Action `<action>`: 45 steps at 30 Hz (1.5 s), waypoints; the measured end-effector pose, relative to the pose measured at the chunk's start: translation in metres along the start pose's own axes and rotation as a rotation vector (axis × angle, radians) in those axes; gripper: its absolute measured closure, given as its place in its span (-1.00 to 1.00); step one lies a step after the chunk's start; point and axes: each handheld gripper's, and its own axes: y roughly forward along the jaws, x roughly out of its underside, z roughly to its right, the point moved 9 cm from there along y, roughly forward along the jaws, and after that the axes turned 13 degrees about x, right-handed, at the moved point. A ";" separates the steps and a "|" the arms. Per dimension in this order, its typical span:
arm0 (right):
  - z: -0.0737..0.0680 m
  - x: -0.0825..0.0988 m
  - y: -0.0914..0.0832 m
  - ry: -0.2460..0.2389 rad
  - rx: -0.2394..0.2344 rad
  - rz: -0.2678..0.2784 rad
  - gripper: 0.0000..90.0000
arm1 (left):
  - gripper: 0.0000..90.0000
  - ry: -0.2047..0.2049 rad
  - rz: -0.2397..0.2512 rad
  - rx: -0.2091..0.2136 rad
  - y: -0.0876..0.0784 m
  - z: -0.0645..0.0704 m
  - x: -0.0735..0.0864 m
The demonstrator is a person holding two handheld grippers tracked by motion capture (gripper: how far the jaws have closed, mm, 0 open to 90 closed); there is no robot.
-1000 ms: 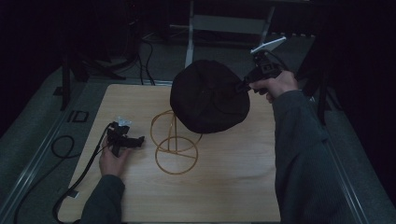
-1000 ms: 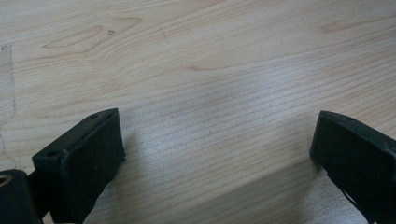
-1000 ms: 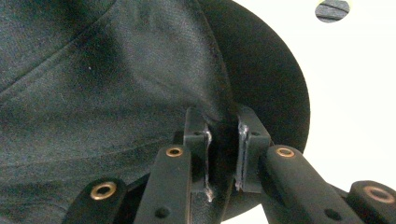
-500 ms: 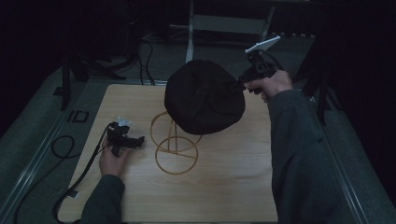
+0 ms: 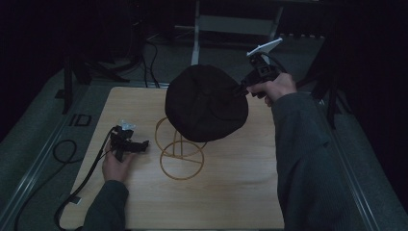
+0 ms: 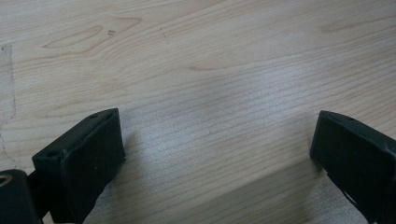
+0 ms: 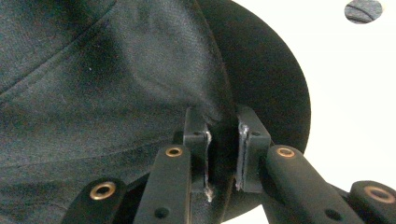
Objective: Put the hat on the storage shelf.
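Hat (image 5: 206,103) hangs above the wire stand (image 5: 179,150), its edge pinched in my right gripper (image 5: 240,89); my left gripper (image 5: 139,145) rests wide apart on the table (image 5: 231,192).

One dark cap (image 5: 206,102) is in view, along with one wire stand (image 5: 180,149) made of hoops, on one wooden table (image 5: 231,192). Two grippers are in use: the left gripper (image 5: 126,144) and the right gripper (image 5: 240,89).
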 end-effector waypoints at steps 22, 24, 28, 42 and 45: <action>-0.023 0.006 0.020 -0.059 -0.020 -0.036 0.72 | -0.95 -0.004 0.002 0.002 0.000 0.000 0.000; -0.024 0.007 0.022 -0.066 -0.019 -0.038 0.72 | -0.95 -0.003 0.002 0.001 0.000 0.000 0.000; -0.028 0.008 0.026 -0.077 -0.018 -0.045 0.72 | -0.95 -0.004 0.002 0.001 0.000 0.000 0.000; -0.041 0.009 0.030 -0.100 -0.040 -0.053 0.72 | -0.95 -0.001 0.002 -0.001 0.000 0.000 0.000; -0.041 0.010 0.031 -0.106 -0.039 -0.054 0.72 | -0.95 -0.002 0.003 -0.001 0.000 0.000 0.000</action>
